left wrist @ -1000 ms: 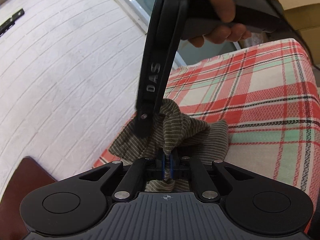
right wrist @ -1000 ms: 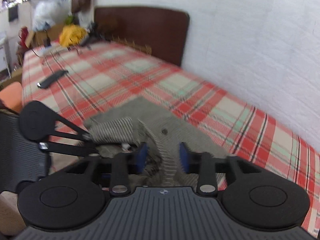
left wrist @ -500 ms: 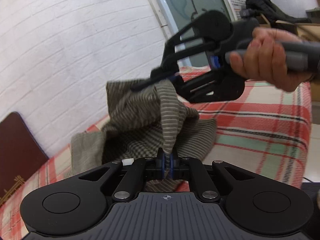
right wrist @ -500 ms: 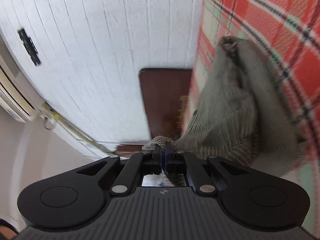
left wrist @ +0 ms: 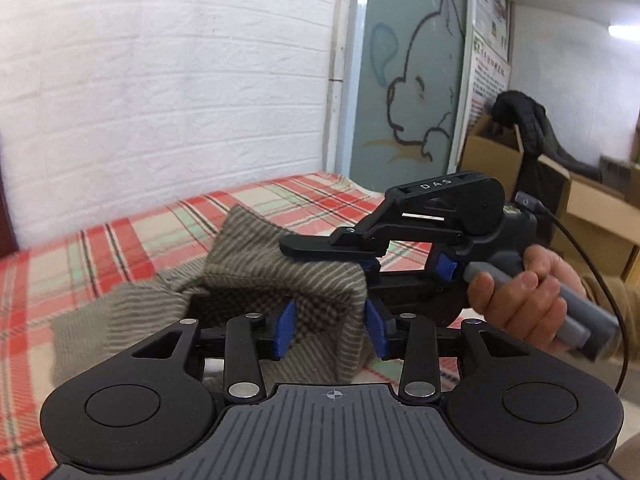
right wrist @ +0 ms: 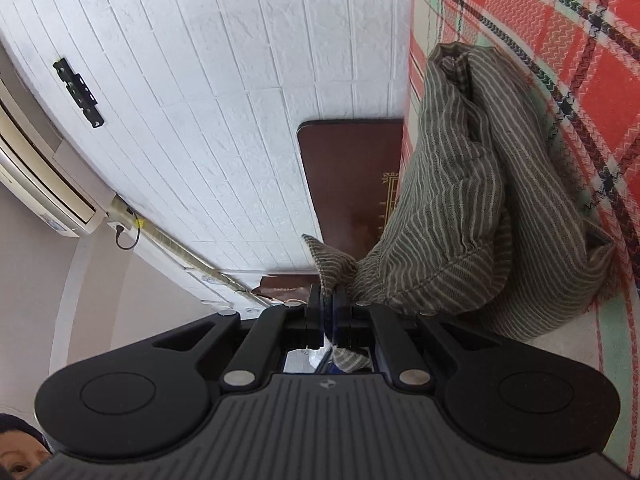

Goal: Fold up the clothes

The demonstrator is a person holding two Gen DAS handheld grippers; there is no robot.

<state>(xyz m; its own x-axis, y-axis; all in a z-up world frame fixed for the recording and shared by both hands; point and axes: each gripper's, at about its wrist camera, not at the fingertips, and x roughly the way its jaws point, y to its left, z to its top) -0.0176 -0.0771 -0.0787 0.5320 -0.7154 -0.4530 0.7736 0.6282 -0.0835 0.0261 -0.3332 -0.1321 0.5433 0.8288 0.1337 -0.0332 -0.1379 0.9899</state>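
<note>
Garment point(left wrist: 256, 276), olive with pale stripes, lies bunched on a plaid bedspread point(left wrist: 120, 240) beside a white brick wall point(left wrist: 160, 80). The right gripper point(right wrist: 328, 300) pinches one edge tight; the left gripper point(left wrist: 330, 330) has just been opening, cloth loose between its blue pads point(left wrist: 285, 326).

Even, soft indoor light fills both fisheye views, with a ceiling lamp point(left wrist: 624, 30) glaring at two o'clock in the left view, straight brick wall point(right wrist: 192, 92) lines bowing toward dark vignetted corners, and slight blur at the edges.
</note>
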